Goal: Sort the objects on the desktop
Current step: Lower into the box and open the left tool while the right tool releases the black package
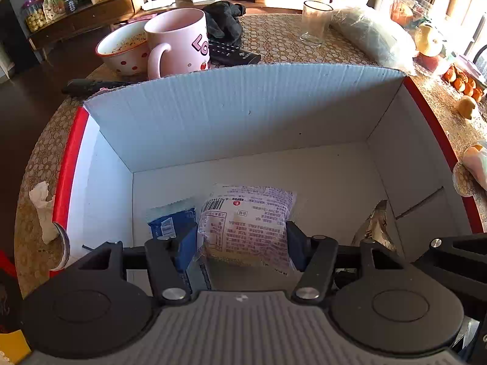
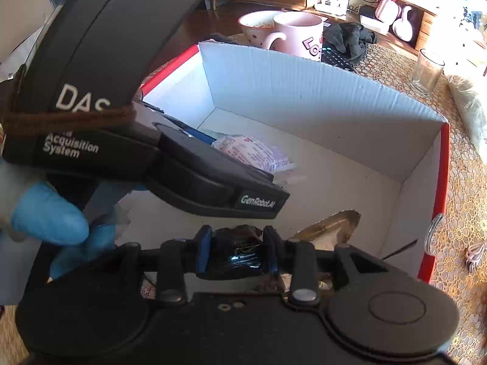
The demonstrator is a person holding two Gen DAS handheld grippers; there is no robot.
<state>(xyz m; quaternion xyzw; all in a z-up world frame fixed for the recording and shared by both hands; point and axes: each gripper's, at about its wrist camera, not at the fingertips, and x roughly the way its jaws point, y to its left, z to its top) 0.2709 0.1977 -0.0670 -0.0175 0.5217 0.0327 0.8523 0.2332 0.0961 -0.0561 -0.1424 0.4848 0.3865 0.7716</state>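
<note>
Left claw: our left gripper [image 1: 242,243] is closed on a white snack packet [image 1: 246,222], its blue pads pressing the two sides of the packet low inside the box.
Right claw: our right gripper [image 2: 237,251] is clamped on a small dark shiny wrapped piece [image 2: 240,249], held just above the box floor.
Where the packet is: down in the white cardboard box [image 1: 231,112], by the near wall, touching a blue packet [image 1: 170,222] on its left.
Other contents: a crinkled gold wrapper [image 2: 331,228] lies just beside the right claw.
How the packet handles: we judge it light, soft and puffy, with slick film that could slide; a grip across the middle of the bag looks safest.
How the dark piece handles: small, light, foil-smooth, so we would pinch it squarely.
Outside the box: a pink mug [image 1: 179,42], a spotted bowl [image 1: 121,48] and a glass [image 1: 315,22] wait on the table [image 1: 274,42].
</note>
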